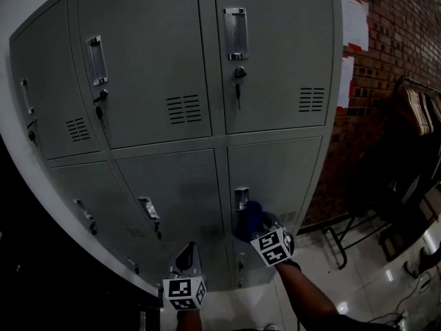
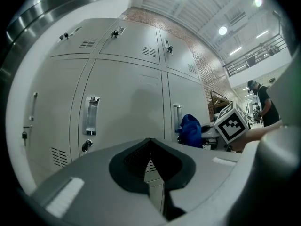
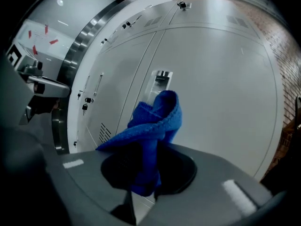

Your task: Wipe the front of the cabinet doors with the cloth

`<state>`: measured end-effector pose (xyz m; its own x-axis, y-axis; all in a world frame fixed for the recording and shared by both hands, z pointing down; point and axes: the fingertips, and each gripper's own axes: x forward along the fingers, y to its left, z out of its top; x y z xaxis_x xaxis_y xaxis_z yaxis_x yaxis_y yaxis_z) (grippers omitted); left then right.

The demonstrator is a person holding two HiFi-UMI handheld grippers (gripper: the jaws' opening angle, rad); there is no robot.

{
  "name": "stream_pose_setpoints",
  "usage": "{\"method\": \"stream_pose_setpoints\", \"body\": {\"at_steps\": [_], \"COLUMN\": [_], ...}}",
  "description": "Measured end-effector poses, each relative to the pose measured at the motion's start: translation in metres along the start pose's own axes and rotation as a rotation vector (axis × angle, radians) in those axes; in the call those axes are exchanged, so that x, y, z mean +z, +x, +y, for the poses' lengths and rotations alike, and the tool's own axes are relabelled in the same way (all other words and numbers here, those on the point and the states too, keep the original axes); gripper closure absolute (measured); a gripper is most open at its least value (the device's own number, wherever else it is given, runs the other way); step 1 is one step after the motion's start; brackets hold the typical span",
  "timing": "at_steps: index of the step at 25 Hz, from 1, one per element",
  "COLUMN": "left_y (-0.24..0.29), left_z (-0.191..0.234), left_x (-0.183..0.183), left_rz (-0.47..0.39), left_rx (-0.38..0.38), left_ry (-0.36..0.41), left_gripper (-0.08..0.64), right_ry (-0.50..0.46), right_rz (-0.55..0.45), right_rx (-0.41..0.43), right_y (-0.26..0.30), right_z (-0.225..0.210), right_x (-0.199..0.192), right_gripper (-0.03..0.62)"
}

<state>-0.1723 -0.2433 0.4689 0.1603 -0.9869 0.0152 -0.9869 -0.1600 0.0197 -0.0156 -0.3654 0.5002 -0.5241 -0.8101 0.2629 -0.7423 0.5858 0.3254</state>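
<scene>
The grey cabinet (image 1: 165, 61) has several doors, each with a recessed handle and a vent. A blue cloth (image 1: 249, 216) is bunched in my right gripper (image 1: 256, 227), which is shut on it in front of the lower right door (image 1: 282, 174), close to that door's handle (image 1: 241, 197). In the right gripper view the cloth (image 3: 154, 126) stands up from the right gripper (image 3: 143, 185) and overlaps the handle (image 3: 160, 81); whether it touches the door is unclear. My left gripper (image 1: 185, 259) hangs lower and to the left, shut and empty (image 2: 150, 166), facing the lower doors.
A brick wall (image 1: 396, 54) flanks the cabinet on the right, with a clothes rack (image 1: 413, 116) of hangers before it. Keys hang in the upper door locks (image 1: 238, 74). The floor (image 1: 331, 288) is glossy. A person (image 2: 261, 102) stands far off in the left gripper view.
</scene>
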Motion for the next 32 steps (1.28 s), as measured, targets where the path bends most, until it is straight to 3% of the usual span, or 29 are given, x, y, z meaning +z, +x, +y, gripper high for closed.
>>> {"method": "stream_pose_setpoints", "body": {"at_steps": [6,17,32], "left_y": [0.004,0.018,0.026], "left_z": [0.000,-0.025,-0.046], "left_x": [0.002,0.004,0.002], "left_rz": [0.002,0.001,0.008], "left_rx": [0.012,-0.039,-0.057], "left_ry": [-0.002,0.006,0.019], "left_gripper": [0.543,0.543,0.543], "right_ry": [0.016,0.046,0.094], "right_rz": [0.029,0.086,0.106], "right_rx": [-0.045,-0.148,-0.223], "right_y": [-0.013,-0.045,-0.066], "right_z": [-0.030,-0.105,-0.152], "right_x": [-0.018,-0.049,-0.070], "right_gripper": [0.523,0.523,0.523]}}
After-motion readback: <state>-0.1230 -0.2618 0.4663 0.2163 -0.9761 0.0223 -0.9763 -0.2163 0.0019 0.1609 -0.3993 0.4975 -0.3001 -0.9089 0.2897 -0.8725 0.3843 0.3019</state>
